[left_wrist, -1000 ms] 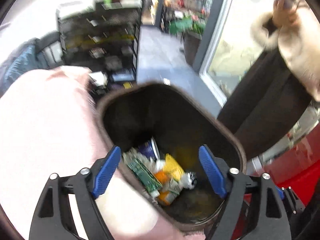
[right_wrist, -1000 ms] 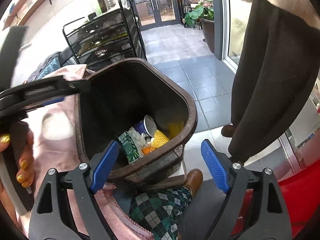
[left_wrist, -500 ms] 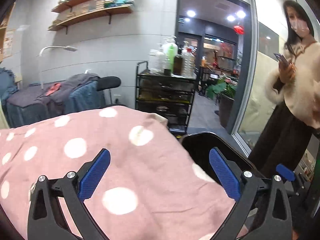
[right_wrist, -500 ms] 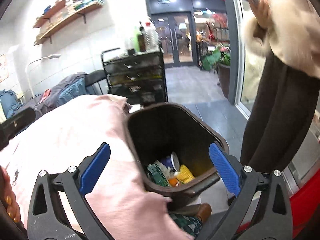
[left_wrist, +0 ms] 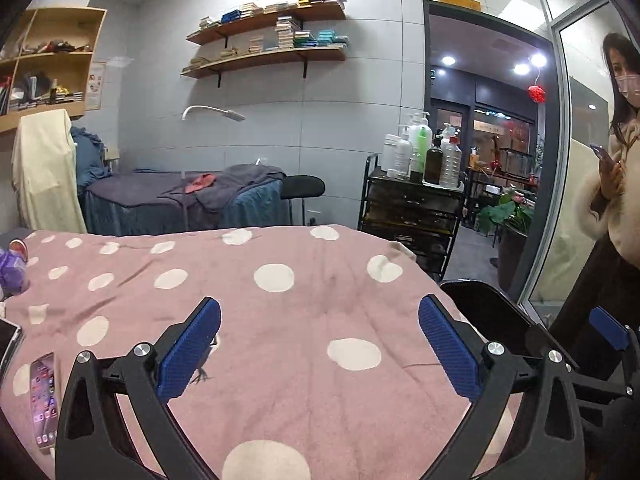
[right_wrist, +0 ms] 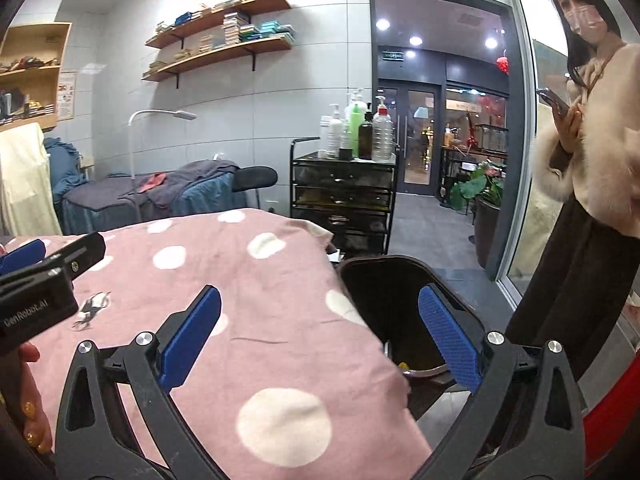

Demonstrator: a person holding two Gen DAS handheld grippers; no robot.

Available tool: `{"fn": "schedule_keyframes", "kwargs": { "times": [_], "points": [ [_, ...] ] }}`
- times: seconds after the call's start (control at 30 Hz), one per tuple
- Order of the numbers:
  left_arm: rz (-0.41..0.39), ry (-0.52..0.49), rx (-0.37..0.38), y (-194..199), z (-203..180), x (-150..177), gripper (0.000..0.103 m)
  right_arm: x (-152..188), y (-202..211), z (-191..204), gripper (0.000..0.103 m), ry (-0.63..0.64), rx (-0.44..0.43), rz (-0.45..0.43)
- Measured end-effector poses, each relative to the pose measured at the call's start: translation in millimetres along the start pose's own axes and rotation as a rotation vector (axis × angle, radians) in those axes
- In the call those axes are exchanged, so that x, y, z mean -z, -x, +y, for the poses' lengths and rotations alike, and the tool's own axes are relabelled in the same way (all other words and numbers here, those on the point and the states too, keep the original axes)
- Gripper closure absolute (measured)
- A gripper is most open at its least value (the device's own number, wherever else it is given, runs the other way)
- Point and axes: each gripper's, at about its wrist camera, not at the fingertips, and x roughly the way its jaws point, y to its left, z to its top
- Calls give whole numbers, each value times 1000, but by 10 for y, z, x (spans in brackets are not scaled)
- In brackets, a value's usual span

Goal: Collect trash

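A dark brown trash bin point(right_wrist: 404, 304) stands on the floor at the right end of a bed with a pink polka-dot cover point(right_wrist: 248, 304); its rim also shows in the left wrist view point(left_wrist: 488, 312). A scrap of yellow trash point(right_wrist: 403, 366) shows at its bottom. My left gripper point(left_wrist: 318, 352) is open and empty above the pink cover point(left_wrist: 280, 320). My right gripper point(right_wrist: 318, 346) is open and empty, straddling the bed's end and the bin. A purple crumpled item point(left_wrist: 10, 270) lies at the bed's far left edge.
A phone point(left_wrist: 44, 396) lies on the cover at lower left. A black cart point(right_wrist: 344, 200) with bottles stands behind the bin. A masked person point(right_wrist: 592, 184) stands at the right by a glass door. A second bed point(left_wrist: 180, 200) and wall shelves point(left_wrist: 264, 56) are behind.
Both grippers have lifted and tilted up from looking down into the bin to looking level across the bed. The left gripper has swung left over the cover. Both stayed open.
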Motion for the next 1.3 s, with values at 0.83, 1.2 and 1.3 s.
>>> {"fn": "schedule_keyframes", "kwargs": {
  "times": [0.83, 1.2, 1.3],
  "points": [
    [-60, 16, -42, 265, 163, 62, 6, -46, 387, 96, 6, 19, -3, -91],
    [-60, 14, -49, 263, 185, 79, 6, -49, 387, 83, 6, 11, -7, -85],
    [-58, 15, -51, 262, 191, 74, 6, -47, 392, 78, 6, 11, -4, -83]
  ]
}}
